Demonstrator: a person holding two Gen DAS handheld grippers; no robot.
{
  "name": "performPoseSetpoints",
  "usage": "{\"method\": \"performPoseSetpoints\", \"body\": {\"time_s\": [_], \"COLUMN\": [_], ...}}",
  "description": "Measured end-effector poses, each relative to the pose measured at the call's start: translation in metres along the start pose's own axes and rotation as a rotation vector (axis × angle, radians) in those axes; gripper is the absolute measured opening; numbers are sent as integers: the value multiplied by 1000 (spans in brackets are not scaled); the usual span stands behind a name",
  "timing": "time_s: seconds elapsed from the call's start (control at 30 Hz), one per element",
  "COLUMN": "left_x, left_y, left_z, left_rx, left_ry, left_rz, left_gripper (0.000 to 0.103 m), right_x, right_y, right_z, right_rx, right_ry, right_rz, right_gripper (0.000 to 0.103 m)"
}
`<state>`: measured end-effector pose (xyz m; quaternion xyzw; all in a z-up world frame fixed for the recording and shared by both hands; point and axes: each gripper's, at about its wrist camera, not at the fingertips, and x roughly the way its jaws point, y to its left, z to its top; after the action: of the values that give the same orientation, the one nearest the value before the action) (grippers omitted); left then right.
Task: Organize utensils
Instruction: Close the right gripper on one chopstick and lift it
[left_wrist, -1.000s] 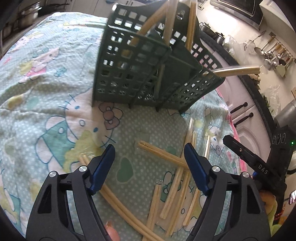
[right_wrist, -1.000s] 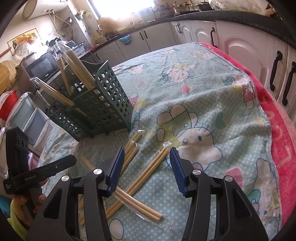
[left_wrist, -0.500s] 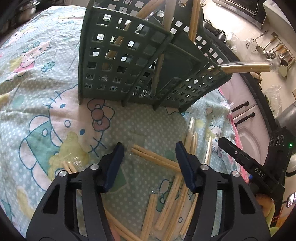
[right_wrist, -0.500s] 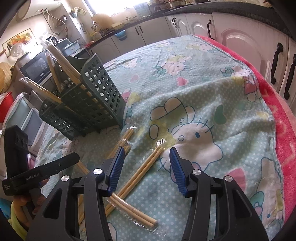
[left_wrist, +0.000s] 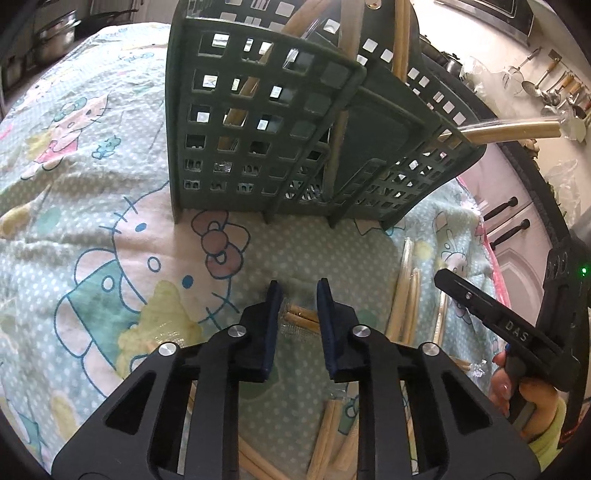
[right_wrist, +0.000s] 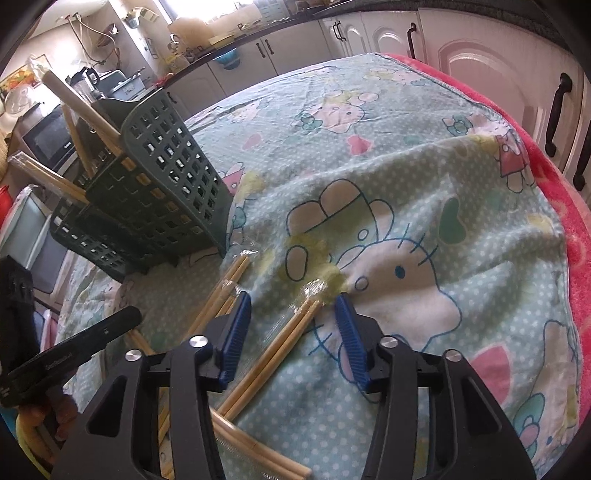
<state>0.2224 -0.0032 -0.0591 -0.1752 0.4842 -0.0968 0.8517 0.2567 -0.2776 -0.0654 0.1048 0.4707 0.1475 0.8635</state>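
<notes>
The wrapped chopstick pair (left_wrist: 300, 318) lying on the cloth (left_wrist: 92, 184) just in front of the green caddy (left_wrist: 258, 147) now sits between the left gripper (left_wrist: 299, 301) pads, whose jaws have just been closing from wide to nearly clenched around it; whether they already pinch it I cannot tell. The right gripper (right_wrist: 293, 317) has come down over another wrapped pair (right_wrist: 291, 332), jaws narrowing a little but released, clear of it. Both pickups look about to begin, with many pairs yet loose.
</notes>
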Motion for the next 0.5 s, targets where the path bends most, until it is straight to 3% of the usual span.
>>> {"method": "performPoseSetpoints", "body": {"time_s": [0.07, 0.17, 0.5], "left_x": [-1, -5, -29], "left_y": [0, 2, -11], "left_z": [0, 0, 3], "left_rx": [-4, -12, 18], "left_ry": [0, -1, -59], "left_rz": [-10, -27, -104], "left_gripper": [6, 3, 1], "right_x": [2, 3, -12], "right_y": [-1, -6, -9], "right_z": [1, 2, 3], "right_rx": [2, 15, 32], "right_ry": [-4, -14, -59], "right_rz": [-19, -37, 17], "right_gripper": [29, 17, 9]}}
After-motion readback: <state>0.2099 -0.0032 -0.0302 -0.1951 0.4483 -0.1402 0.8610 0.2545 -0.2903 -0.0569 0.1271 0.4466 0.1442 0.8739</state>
